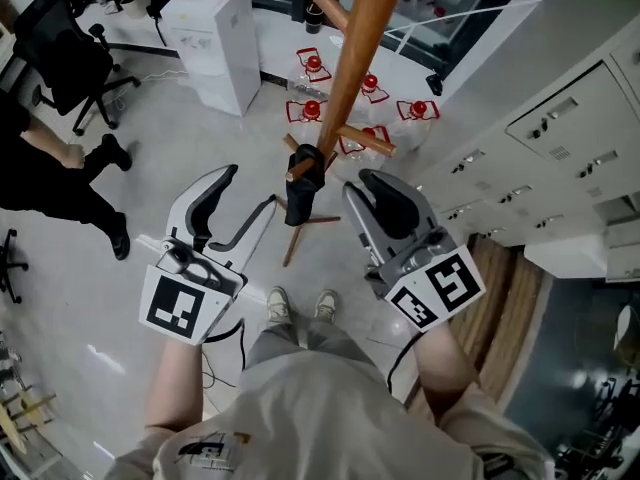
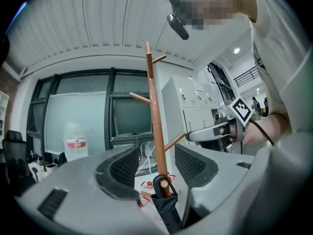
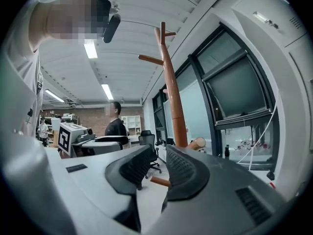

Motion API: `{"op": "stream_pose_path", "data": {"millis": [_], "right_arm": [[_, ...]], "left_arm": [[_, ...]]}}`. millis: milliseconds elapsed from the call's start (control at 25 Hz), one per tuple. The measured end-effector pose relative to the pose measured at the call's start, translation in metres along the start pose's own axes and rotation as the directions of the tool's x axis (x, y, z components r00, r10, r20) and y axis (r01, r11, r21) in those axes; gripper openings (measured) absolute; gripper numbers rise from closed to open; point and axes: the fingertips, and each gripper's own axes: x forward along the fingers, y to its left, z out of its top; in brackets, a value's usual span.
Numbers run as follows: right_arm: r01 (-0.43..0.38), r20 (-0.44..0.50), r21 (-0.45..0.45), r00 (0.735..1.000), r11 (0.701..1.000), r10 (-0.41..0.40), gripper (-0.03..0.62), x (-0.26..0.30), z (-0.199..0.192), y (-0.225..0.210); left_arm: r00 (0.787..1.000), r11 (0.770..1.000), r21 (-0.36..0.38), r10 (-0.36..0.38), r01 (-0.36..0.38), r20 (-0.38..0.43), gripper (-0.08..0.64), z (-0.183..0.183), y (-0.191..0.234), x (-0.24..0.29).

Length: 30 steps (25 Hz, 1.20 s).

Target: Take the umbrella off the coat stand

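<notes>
Pale floor (image 1: 160,158) bears coat stand (image 1: 354,58), red-capped bottles (image 1: 312,66), office chair (image 1: 62,60).

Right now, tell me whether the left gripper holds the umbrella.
No, the left gripper is open, and the umbrella hangs untouched on the coat stand.

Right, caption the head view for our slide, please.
Left gripper and right gripper, both open, flank black umbrella on wooden coat stand.

— How many things are hanging ahead of the jaws?
— One umbrella (image 1: 302,193) is hanging on one coat stand (image 1: 352,58), between two grippers: the left gripper (image 1: 238,206) and the right gripper (image 1: 378,196).
— And beyond the jaws?
— Five red-capped water jugs (image 1: 370,85) are standing further out, near one white dispenser (image 1: 215,43).
</notes>
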Motion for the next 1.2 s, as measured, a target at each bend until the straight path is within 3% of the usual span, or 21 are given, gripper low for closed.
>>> {"op": "stream_pose_path", "data": {"millis": [200, 360, 520, 600, 720, 920, 1200], "right_arm": [[0.011, -0.022, -0.012, 1.0, 1.0, -0.012, 0.083, 0.014, -0.024, -0.005], [-0.003, -0.06, -0.009, 0.998, 1.0, 0.002, 0.097, 0.026, -0.045, -0.011], [-0.004, -0.099, 0.008, 0.995, 1.0, 0.005, 0.106, 0.034, -0.069, -0.02], [-0.002, -0.123, 0.013, 0.992, 1.0, 0.004, 0.106, 0.039, -0.084, -0.023], [0.002, -0.152, 0.021, 0.988, 1.0, 0.002, 0.107, 0.046, -0.102, -0.026], [0.008, -0.171, 0.029, 0.985, 1.0, -0.003, 0.11, 0.054, -0.122, -0.034], [0.014, -0.203, 0.046, 0.979, 0.999, -0.004, 0.112, 0.062, -0.153, -0.041]], "left_arm": [[0.999, 0.999, -0.034, 0.0, -0.001, -0.04, 0.291, -0.044, 0.002, 0.004], [0.998, 0.997, -0.075, -0.008, 0.003, -0.061, 0.308, -0.074, 0.004, 0.017], [0.999, 0.999, 0.031, -0.006, 0.007, -0.054, 0.31, -0.091, -0.001, 0.026], [0.996, 0.999, 0.029, -0.018, 0.021, -0.083, 0.31, -0.109, -0.004, 0.03], [0.993, 0.999, -0.022, -0.034, 0.032, -0.115, 0.31, -0.14, -0.006, 0.037], [0.982, 0.984, -0.172, -0.064, 0.033, -0.176, 0.31, -0.204, -0.009, 0.056], [0.959, 0.967, -0.253, -0.113, 0.045, -0.26, 0.311, -0.283, -0.031, 0.076]]}}
